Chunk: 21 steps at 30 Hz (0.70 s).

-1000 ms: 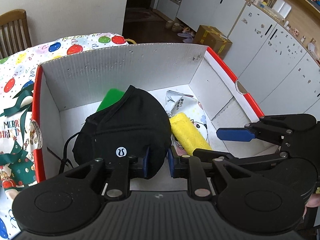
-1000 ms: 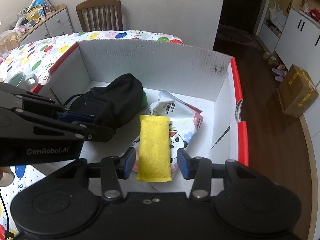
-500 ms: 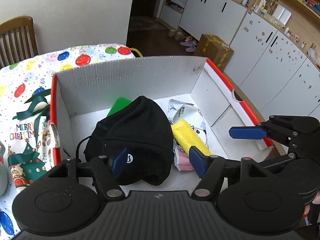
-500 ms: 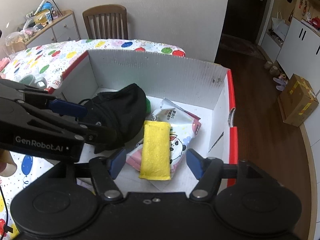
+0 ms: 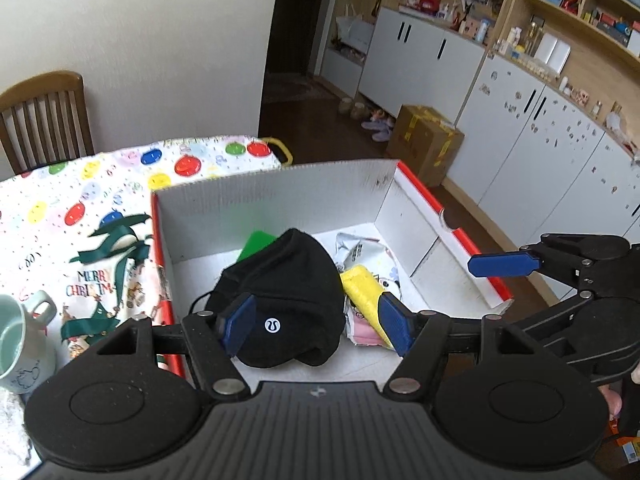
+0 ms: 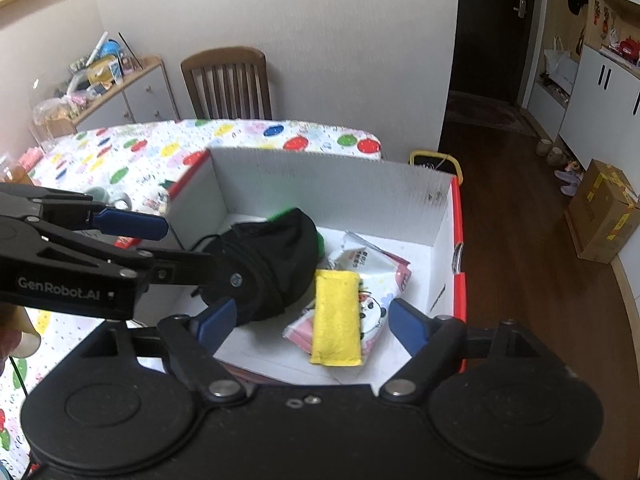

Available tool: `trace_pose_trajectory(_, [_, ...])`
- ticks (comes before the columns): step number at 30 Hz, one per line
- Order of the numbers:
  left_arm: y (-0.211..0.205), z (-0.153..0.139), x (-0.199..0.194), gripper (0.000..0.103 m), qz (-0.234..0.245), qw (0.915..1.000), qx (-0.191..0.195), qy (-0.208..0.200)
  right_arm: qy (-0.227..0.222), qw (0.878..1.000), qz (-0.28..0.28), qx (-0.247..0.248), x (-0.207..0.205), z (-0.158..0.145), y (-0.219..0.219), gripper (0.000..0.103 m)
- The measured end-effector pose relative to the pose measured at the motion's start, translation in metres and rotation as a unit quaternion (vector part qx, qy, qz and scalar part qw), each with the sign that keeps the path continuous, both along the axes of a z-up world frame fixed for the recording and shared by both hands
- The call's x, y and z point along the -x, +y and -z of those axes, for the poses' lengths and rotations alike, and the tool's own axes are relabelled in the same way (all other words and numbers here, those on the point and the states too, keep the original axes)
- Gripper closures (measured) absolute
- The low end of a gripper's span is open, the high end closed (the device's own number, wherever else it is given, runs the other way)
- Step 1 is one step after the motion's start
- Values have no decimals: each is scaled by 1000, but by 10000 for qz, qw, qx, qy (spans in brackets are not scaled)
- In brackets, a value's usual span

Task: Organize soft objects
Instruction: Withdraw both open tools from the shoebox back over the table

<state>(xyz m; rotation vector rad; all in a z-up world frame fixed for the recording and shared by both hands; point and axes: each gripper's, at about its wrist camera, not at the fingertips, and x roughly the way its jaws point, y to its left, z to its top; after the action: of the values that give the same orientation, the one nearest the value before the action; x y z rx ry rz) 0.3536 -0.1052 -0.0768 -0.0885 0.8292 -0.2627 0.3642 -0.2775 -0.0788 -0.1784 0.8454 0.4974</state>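
Left wrist view: black cap [image 5: 280, 296], soft and slumped, in white box [image 5: 404, 224]; both tongs spread, empty.

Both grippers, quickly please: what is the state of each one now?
Left gripper: open, just opened, holds nothing; black cap lies in the box.
Right gripper: open, just opened, holds nothing; yellow pad lies below.

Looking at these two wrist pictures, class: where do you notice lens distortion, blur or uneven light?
Left wrist view: fisheye bends the cabinets and the box edges; the green item looks smeared. Right wrist view: straight walls bow, the doorway is dark, and the yellow pad appears soft rather than crisp.
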Motion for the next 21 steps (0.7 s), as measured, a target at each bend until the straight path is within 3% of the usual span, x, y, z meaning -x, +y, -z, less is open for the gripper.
trace_pose_trajectory(11, [33, -30, 39, 21, -180, 9987, 144, -447, -240, 9987, -168, -414, 27, -28, 15, 6])
trace_pose_trajectory(21, [79, -44, 76, 18, -331, 9968, 129, -718, -318, 9969, -243, -675, 54, -37, 47, 1])
